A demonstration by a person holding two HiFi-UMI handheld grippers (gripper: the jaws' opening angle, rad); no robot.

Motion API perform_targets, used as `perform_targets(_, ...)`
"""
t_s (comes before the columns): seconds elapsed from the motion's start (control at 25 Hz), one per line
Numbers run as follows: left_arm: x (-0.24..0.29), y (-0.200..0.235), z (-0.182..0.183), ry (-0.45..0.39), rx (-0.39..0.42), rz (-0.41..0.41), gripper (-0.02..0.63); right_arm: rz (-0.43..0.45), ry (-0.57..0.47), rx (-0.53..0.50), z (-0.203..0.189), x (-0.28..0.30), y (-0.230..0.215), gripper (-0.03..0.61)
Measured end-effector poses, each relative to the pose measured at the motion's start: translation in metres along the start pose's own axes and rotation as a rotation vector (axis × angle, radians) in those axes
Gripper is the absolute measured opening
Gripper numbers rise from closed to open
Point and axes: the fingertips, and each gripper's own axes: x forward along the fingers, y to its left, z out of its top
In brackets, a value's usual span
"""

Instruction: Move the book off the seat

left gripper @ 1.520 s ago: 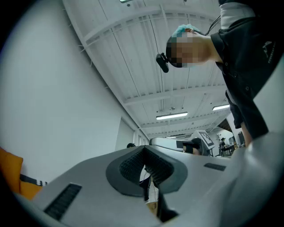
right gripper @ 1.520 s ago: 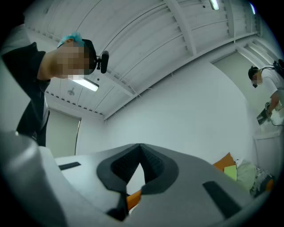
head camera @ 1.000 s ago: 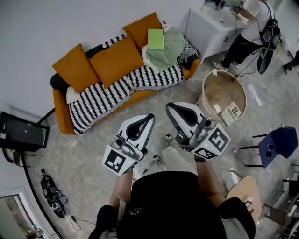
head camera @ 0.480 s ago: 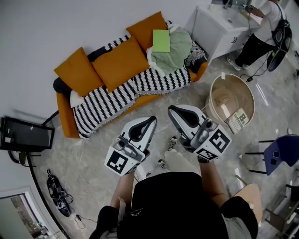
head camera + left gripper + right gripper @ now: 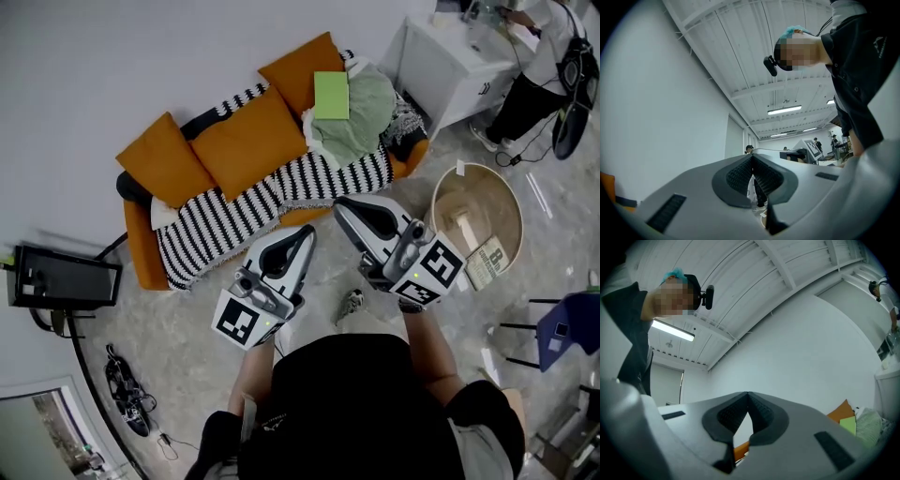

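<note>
I logged the orange sofa (image 5: 139, 251) against the wall, a striped blanket (image 5: 234, 220) over its seat and orange cushions (image 5: 248, 141) along its back edge. The left tool (image 5: 305, 230) was off the sofa's front edge, jaws fully together with nothing between them. The green book (image 5: 331, 95) sat at the sofa's right end near the back edge, resting on a green cloth (image 5: 361, 112) and well apart from both tools. The right tool (image 5: 339, 204) was just beside the left one, jaws likewise pressed together and empty. A round wooden tub (image 5: 503, 192) stood on the floor off the sofa's right end.
</note>
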Motion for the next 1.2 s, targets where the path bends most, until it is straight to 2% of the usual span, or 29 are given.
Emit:
perform_targets(0.28,0.021,0.026,-0.015,0.011,-0.008,-0.018,0.011,-0.011,-0.029,0.031,0.007,0.024,-0.037,0.017)
perform_targets(0.56,0.043,0.092,-0.03,-0.021,-0.051,-0.04,0.011,-0.046,0.003,-0.007,-0.004,0.069,-0.077,0.017)
perform_targets(0.68,0.063,0.125,-0.028,-0.052,-0.063,-0.086,0.011,-0.092,0.008,-0.027,-0.003,0.091,-0.105,0.017)
perform_targets(0.92,0.095,0.198,-0.036,-0.075,-0.116,-0.169,0.011,-0.238,0.028,-0.043,-0.009,0.139,-0.164,0.017)
perform_targets(1.2,0.122,0.243,-0.055,-0.061,-0.172,-0.261,0.011,-0.338,0.021,-0.07,-0.015,0.16,-0.204,0.017)
